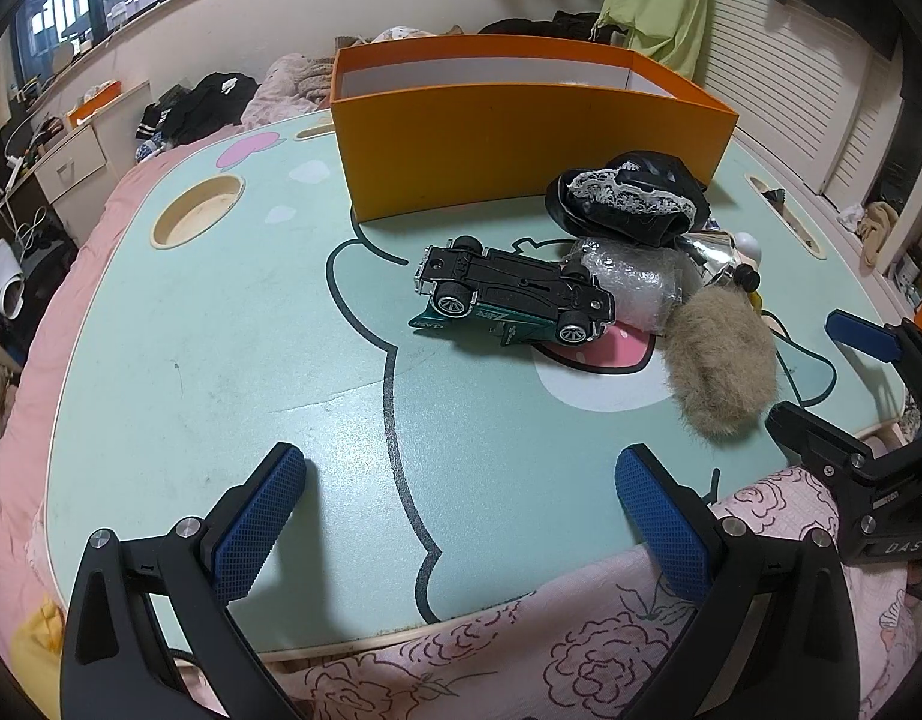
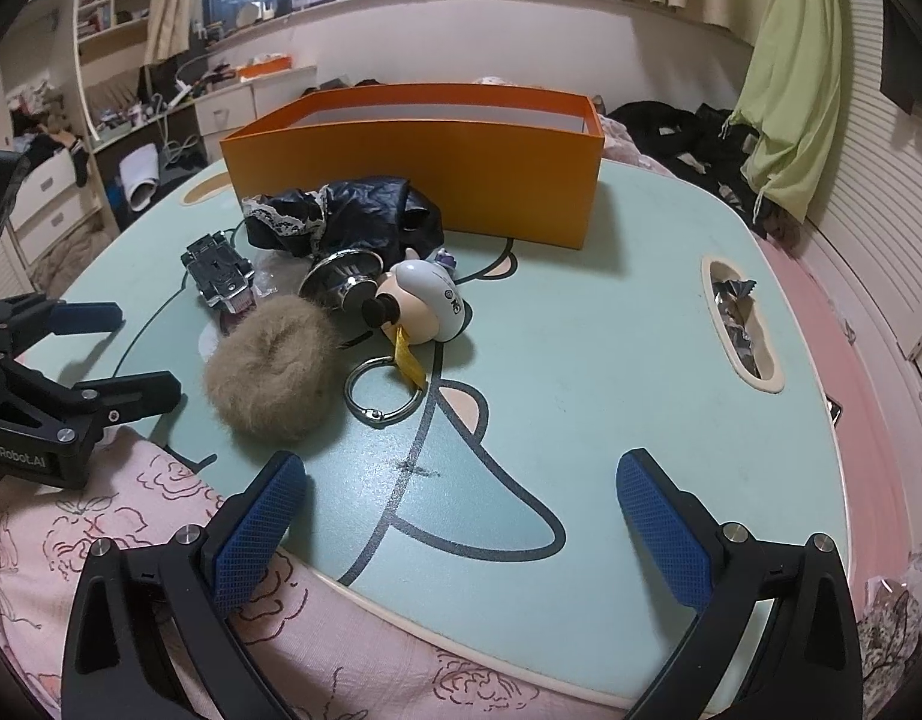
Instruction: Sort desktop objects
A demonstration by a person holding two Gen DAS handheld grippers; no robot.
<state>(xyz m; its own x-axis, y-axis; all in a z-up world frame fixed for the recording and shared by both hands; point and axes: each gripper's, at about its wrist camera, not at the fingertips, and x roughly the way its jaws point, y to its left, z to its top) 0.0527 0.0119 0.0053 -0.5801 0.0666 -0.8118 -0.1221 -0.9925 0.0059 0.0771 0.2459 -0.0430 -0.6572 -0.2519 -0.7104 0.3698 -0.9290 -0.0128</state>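
Both the left tongs (image 1: 461, 516) and right tongs (image 2: 461, 516) gape wide and empty over the counter (image 1: 221, 372), near the toy car (image 1: 511, 300) and orange box (image 1: 520, 138).

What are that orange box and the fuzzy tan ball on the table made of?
The orange box looks like matte cardboard: thin, straight walls, flat colour outside, white inside. The fuzzy tan ball seems to be fake fur or fluffy fibre, judging by the fine loose hairs around its edge; which one, the pictures leave open.
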